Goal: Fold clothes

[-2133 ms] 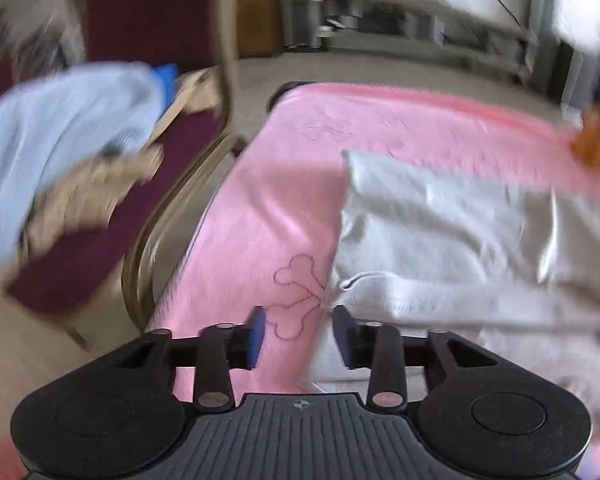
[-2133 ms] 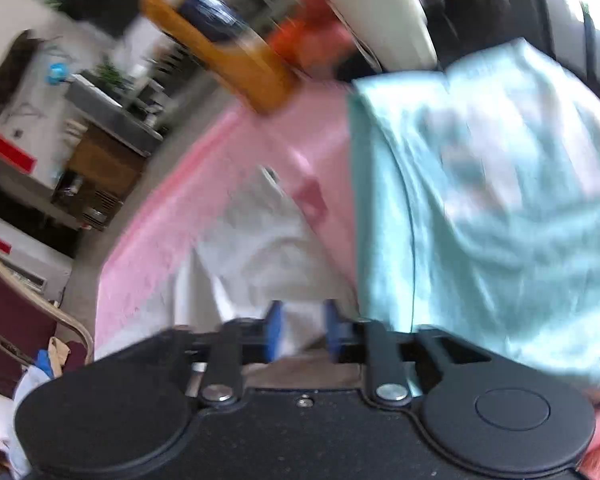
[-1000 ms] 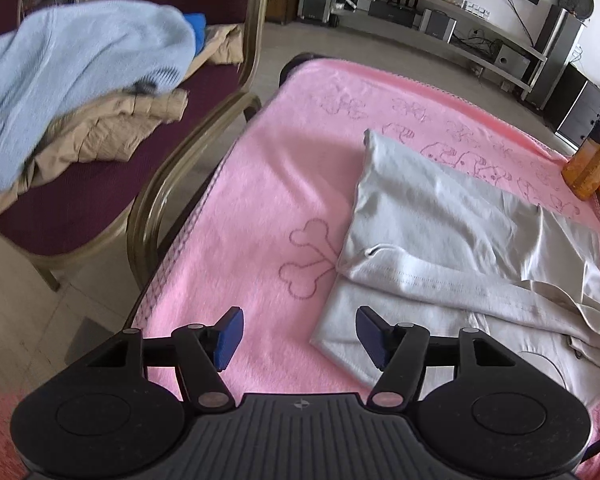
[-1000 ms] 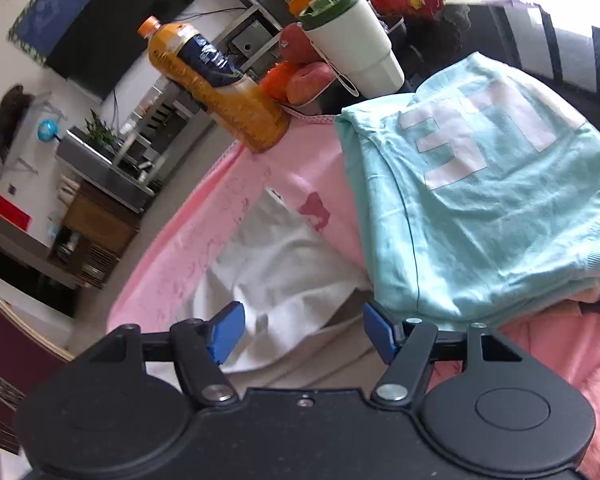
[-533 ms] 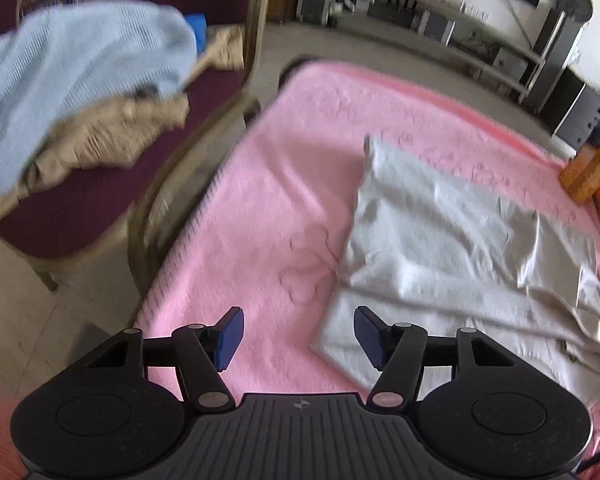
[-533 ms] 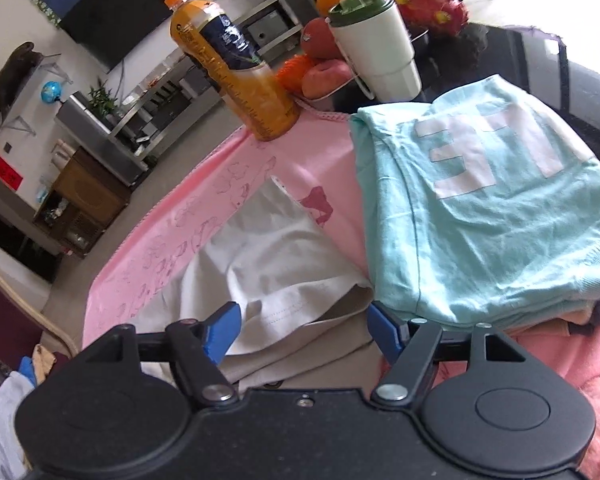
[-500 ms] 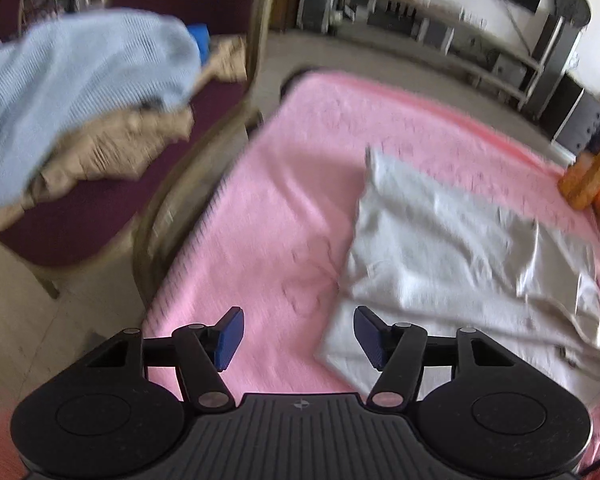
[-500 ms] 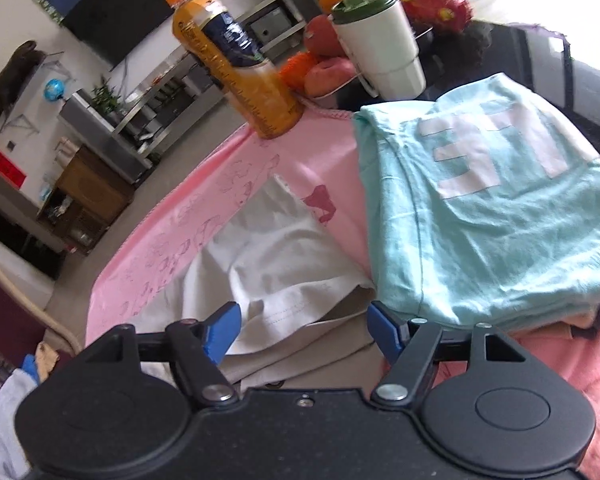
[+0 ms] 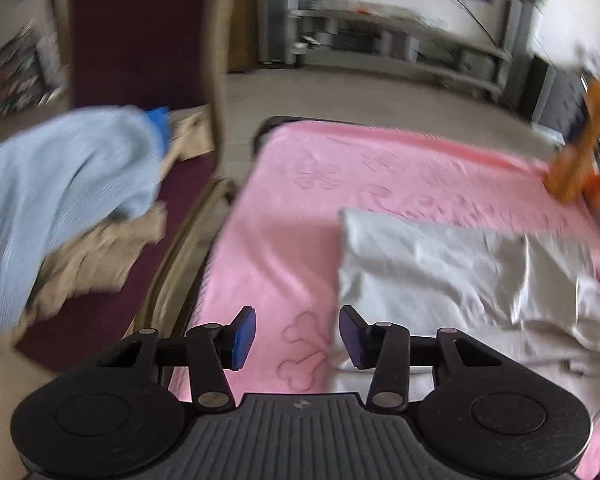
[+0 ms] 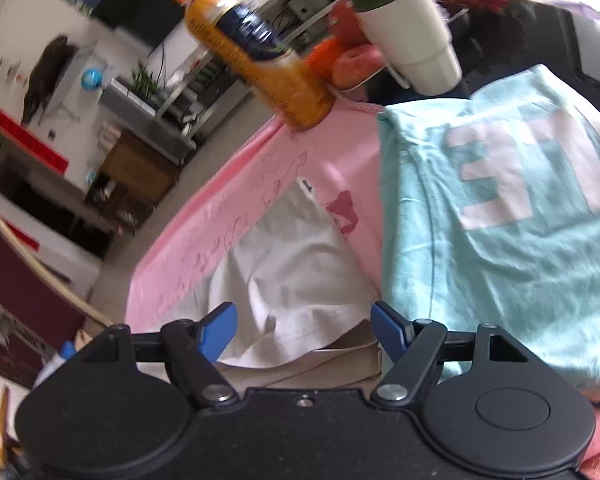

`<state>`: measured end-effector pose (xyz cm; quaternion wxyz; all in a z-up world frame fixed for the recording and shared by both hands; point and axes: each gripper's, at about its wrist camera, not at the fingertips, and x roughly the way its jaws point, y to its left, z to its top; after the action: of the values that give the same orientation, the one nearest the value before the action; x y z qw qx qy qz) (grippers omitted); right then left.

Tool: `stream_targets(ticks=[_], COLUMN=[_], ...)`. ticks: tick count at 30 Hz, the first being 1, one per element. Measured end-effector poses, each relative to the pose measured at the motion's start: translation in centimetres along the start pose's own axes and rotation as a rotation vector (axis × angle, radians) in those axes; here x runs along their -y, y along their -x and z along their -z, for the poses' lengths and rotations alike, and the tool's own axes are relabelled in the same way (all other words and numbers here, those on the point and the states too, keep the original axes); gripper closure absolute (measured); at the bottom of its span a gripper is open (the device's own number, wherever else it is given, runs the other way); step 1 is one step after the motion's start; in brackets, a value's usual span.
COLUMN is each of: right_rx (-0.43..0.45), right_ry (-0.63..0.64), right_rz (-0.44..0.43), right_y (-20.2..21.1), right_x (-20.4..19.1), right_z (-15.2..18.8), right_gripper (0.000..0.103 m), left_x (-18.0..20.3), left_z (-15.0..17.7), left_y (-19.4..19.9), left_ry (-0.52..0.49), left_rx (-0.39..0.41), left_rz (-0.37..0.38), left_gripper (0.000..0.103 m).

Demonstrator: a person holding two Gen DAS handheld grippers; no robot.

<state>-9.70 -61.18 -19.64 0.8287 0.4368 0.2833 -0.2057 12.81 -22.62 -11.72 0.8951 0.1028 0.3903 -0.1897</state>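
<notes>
The grey garment (image 9: 460, 276) lay partly folded on the pink towel (image 9: 284, 232) covering the bench, its near hem bunched in a doubled layer just ahead of both tools. The left gripper (image 9: 296, 336) hovered over the towel's bone print, jaws spread with nothing between them, its right pad near the garment's left edge. The right gripper (image 10: 304, 328) hung above the garment's other end, jaws wide apart and empty, with the folded teal T-shirt (image 10: 500, 216) lying just beside that end. Both views were smeared by motion, so exact contact with the cloth could not be told. The main risk from here appeared to be an uneven pinch: if either tool closed on only the top layer of the bunched hem, the lower layer would likely drag and skew the fold. The right tool could also catch the teal shirt's edge and pull that finished piece out of shape. Farther off, the orange juice bottle (image 10: 256, 56) and the white tumbler (image 10: 412, 32) stood at the towel's far border, where a broad sweep of lifted fabric might tip them.
</notes>
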Motion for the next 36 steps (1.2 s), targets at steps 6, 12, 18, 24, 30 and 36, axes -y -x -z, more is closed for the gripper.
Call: stream_targets(ticks=[6,12,18,24,30,36], right_rx=[0.032,0.012,-0.058,-0.051,-0.036,-0.028], right_ry=[0.136,0.11,0.307,0.506,0.402,0.238], right_rz=[0.021,0.106,0.207,0.284,0.226,0.141], right_y=[-1.1,-1.3,-2.0,-2.2,-1.5,-1.0], right_x=[-1.9,-0.7,-2.1,-3.8,-2.9,-1.6], right_z=[-2.0,-1.8,-0.4,1.3,0.6,-0.4], right_gripper=[0.033,0.053,0.06,0.06,0.06,0.058], left_x=[2.5,1.7,2.6,2.2,-0.1,-0.9], left_z=[-0.7,0.8,1.2,1.4,1.3,1.3], left_y=[-2.5,-5.2,-4.7,-4.7,-4.9,-5.2], left_ry=[-0.105,0.04,-0.013,0.0,0.154,0.208], left_rx=[0.013,-0.11,-0.088,-0.094,-0.139,-0.164], left_rz=[0.014,0.053,0.038,0.027,0.084,0.123], left_gripper=[0.047,0.046,0.043,0.042,0.042,0.047])
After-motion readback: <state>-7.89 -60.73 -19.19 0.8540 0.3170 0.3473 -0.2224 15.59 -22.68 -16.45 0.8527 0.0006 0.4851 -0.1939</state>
